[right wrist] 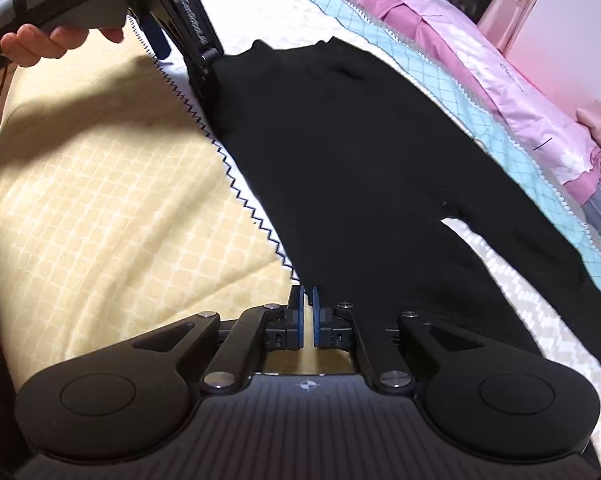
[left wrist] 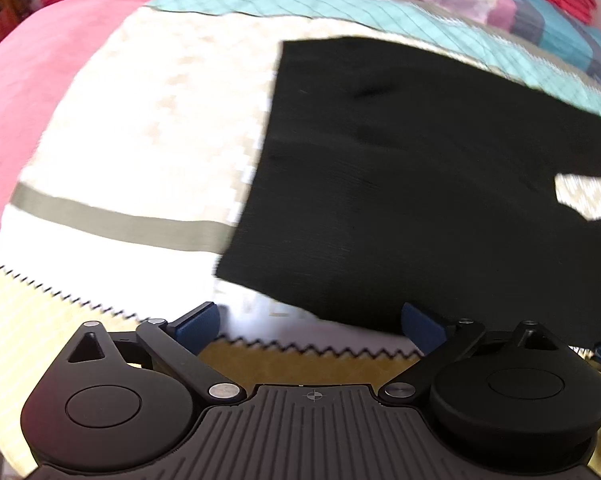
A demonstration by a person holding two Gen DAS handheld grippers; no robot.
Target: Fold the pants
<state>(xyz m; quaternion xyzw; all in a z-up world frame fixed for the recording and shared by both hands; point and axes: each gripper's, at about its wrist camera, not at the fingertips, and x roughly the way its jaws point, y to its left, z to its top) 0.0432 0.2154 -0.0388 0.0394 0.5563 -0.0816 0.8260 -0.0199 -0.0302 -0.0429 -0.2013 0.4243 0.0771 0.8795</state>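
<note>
A patchwork quilt [right wrist: 100,184] (yellow, cream and teal panels) covers the bed, pink bedding [right wrist: 500,80] bunched beside it

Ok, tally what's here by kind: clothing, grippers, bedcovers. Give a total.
Pants: 1
Grippers: 2, left gripper and right gripper
Quilt: 1
Total: 4
</note>
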